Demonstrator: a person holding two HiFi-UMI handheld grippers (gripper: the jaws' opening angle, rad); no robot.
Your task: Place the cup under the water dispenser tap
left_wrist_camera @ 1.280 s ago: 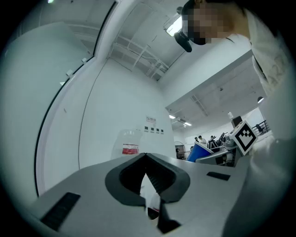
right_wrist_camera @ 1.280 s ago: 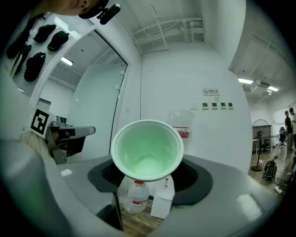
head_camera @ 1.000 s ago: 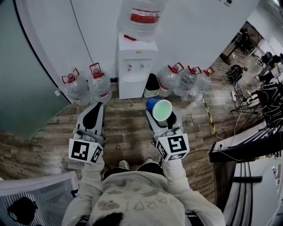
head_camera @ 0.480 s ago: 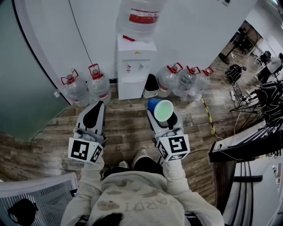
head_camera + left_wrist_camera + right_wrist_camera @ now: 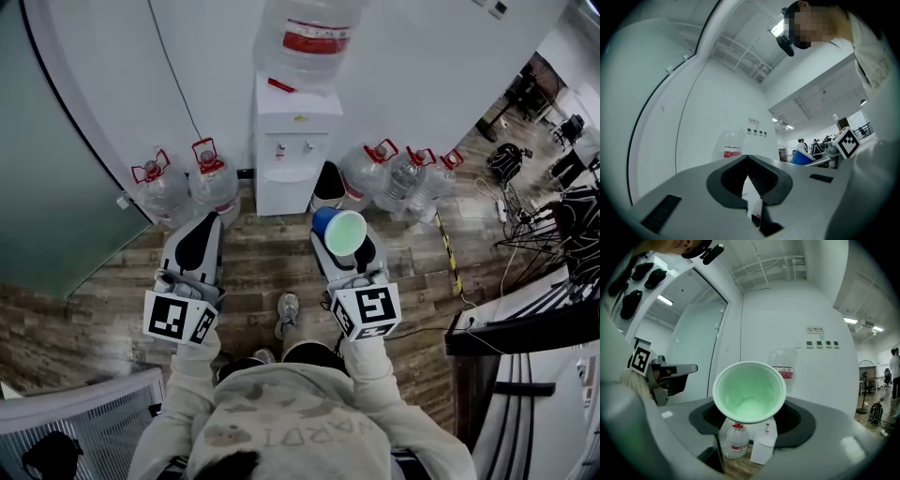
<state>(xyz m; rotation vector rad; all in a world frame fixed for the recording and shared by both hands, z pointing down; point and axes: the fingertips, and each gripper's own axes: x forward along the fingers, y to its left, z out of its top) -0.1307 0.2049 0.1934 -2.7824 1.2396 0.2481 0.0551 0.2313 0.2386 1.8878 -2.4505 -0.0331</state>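
Stepping forward, I have brought the water dispenser (image 5: 291,150) a little nearer, and one shoe (image 5: 288,312) now shows on the floor. My right tongs (image 5: 345,253) grip the blue cup (image 5: 341,232), its mouth tilted back toward me, well apart from the taps (image 5: 281,147). The cup is empty and pale green inside. My left tongs (image 5: 204,225) are closed on nothing. I think the thin cup may slip, or knock a tap, if I push it in crooked.

Nothing stands between the held cup (image 5: 339,232) and the water dispenser (image 5: 291,164) front, only bare wooden floor (image 5: 267,267). Water jugs (image 5: 214,180) crowd both its sides along the wall.
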